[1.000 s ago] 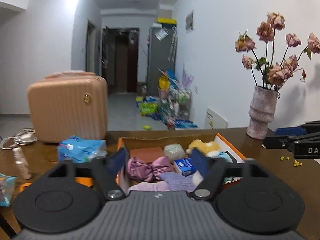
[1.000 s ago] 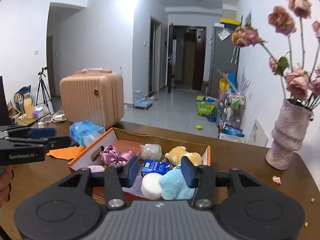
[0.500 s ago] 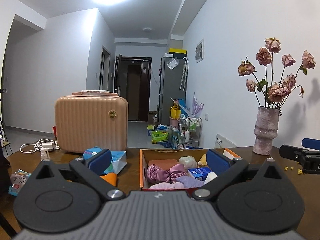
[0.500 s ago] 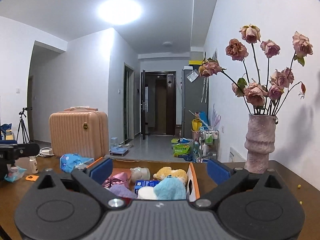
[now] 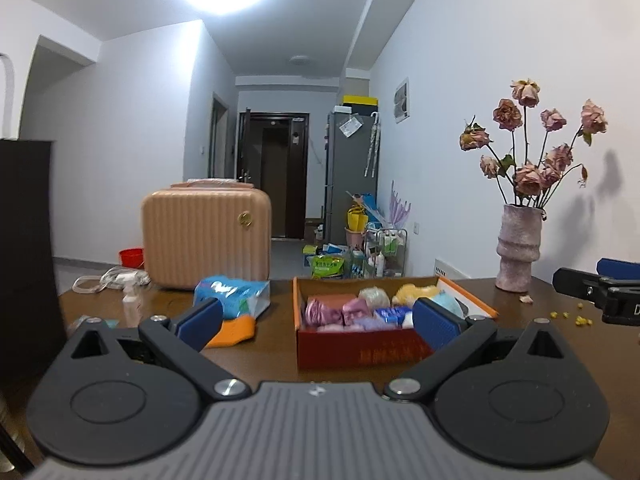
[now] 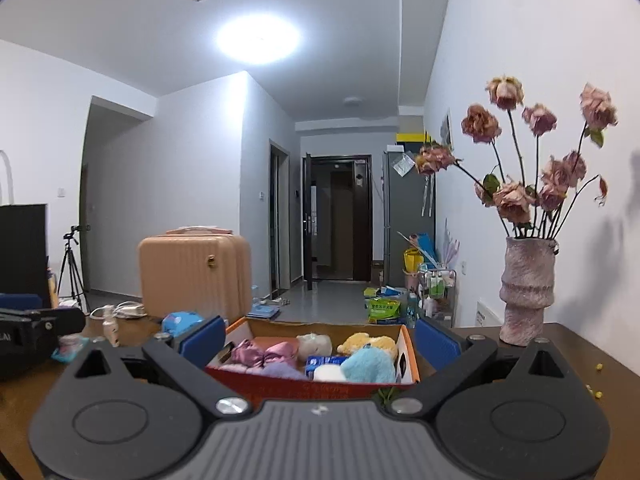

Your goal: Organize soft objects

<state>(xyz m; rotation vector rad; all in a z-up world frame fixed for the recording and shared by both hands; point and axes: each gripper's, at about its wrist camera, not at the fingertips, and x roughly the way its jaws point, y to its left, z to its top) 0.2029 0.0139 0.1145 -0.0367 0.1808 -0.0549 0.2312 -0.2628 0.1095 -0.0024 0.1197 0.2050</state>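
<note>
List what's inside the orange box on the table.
The orange box holds a purple satin scrunchie, yellow plush, light-blue plush, blue packet and white round pad. Anything beneath them is covered.

Both grippers have opened wide and pulled back from the box (image 5: 362, 354)

Bare bench (image 6: 576, 364) lies open between the orange box (image 6: 409, 354) and the vase (image 6: 527, 292), while the blue tissue pack (image 5: 234, 293) and peach suitcase (image 5: 204, 236) crowd the box's left side.
</note>
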